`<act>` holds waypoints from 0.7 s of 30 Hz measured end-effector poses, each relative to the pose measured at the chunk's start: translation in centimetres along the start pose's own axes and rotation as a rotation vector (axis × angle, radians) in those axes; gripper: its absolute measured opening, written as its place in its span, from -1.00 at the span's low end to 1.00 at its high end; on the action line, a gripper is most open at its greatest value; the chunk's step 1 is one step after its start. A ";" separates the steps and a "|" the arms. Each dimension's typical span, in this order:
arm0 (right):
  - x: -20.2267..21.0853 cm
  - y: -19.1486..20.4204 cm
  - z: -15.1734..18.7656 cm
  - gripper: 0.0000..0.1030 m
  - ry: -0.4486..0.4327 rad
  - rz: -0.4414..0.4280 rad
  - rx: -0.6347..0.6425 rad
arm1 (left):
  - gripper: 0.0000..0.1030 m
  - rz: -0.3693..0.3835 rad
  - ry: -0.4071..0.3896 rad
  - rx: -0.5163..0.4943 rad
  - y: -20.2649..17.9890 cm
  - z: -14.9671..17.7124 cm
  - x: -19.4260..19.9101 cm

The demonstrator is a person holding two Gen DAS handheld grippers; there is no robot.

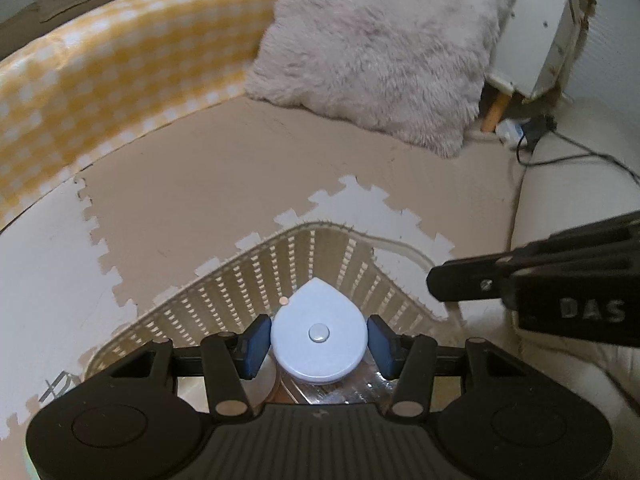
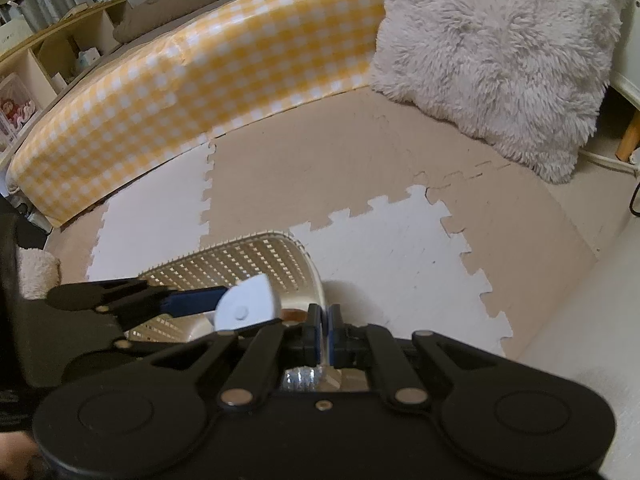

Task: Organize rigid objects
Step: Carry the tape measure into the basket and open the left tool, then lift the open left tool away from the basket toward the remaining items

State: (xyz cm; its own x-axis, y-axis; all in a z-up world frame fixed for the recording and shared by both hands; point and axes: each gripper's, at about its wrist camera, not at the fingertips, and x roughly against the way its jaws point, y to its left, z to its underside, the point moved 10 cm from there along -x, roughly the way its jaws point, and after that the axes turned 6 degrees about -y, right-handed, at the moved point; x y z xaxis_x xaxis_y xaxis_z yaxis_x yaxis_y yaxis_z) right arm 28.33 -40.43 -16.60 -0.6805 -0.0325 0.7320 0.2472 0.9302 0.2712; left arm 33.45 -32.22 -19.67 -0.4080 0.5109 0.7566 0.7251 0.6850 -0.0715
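Left claw [image 1: 319, 340] clamped on white teardrop case [image 1: 318, 334], over basket [image 1: 224, 300]; right claw [image 2: 325, 330] together at 3 o'clock.

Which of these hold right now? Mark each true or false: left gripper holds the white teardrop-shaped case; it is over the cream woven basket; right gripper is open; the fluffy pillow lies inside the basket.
1. The left gripper grips the white teardrop-shaped case: true.
2. The case is over the cream woven plastic basket: true.
3. The right gripper is open: false, its jaws are shut.
4. The fluffy white pillow lies in the basket: false, it stands on the foam puzzle mat beyond it.
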 end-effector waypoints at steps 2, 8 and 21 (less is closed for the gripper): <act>0.0 0.0 0.0 -0.93 0.002 -0.001 0.000 | 0.03 0.004 0.014 -0.014 0.0 0.2 -0.5; 0.0 0.0 0.0 -0.93 0.002 -0.002 0.002 | 0.04 -0.001 0.032 -0.036 -0.2 0.0 -1.8; 0.0 0.0 0.0 -0.93 0.003 -0.004 0.004 | 0.31 -0.003 0.046 -0.015 -0.3 0.4 -1.3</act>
State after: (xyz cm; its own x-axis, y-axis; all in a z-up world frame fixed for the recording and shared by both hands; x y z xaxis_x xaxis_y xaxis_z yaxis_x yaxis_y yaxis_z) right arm 28.35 -40.48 -16.63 -0.6797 -0.0373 0.7326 0.2416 0.9316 0.2715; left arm 33.53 -32.85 -20.92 -0.3850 0.4840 0.7858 0.7321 0.6786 -0.0592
